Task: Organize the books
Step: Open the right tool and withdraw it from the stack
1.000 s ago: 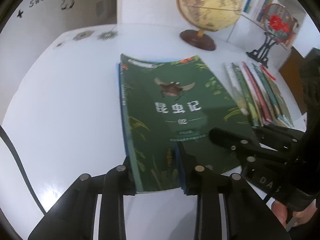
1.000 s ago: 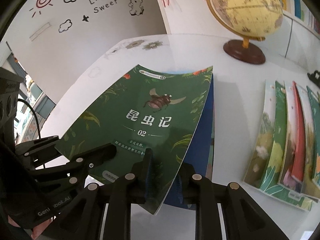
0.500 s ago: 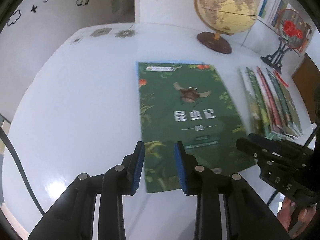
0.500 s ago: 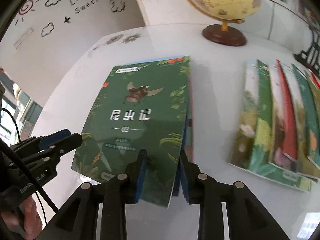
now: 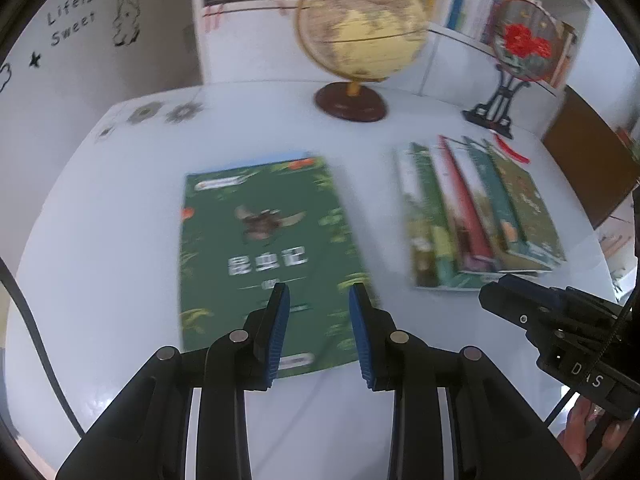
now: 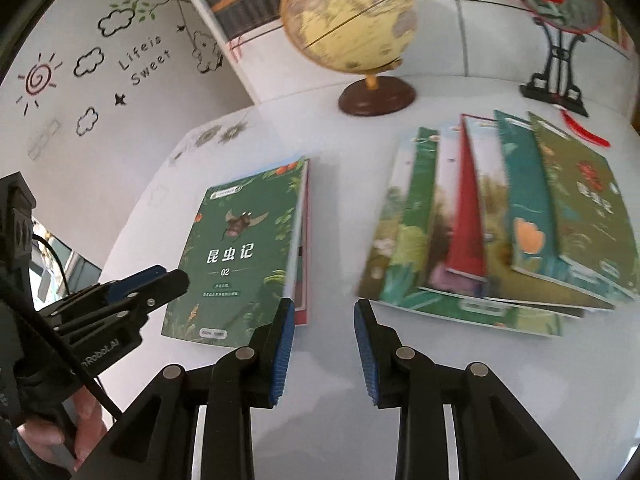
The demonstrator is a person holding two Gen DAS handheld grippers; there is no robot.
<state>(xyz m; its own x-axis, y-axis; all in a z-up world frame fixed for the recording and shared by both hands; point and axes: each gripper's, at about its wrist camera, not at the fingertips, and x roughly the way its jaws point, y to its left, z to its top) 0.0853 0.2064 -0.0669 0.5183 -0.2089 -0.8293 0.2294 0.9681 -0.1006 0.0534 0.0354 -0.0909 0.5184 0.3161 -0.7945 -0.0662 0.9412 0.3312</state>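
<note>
A green book with a beetle on its cover [image 5: 260, 248] [image 6: 244, 248] lies flat on top of a small pile on the white table [image 5: 100, 220]. A red cover edge [image 6: 305, 240] shows beneath it. To its right, several books lie fanned out in a row [image 5: 480, 216] [image 6: 500, 216]. My left gripper [image 5: 318, 292] hovers open over the green book's near edge with nothing between its fingers. My right gripper [image 6: 324, 304] is open and empty above bare table, between the pile and the fanned row. Each wrist view shows the other gripper at its side edge.
A globe on a wooden base [image 5: 360, 28] [image 6: 348, 20] stands at the back of the table. Beside it, a round fan ornament sits on a black stand [image 5: 516, 52] [image 6: 560, 0]. A bookshelf and a decorated wall lie behind. A hand [image 6: 44, 436] holds the left gripper.
Both grippers have let go of the green book, which now lies flat on the pile. Both have drawn back and upward, and the right one has shifted right towards the fanned books.
</note>
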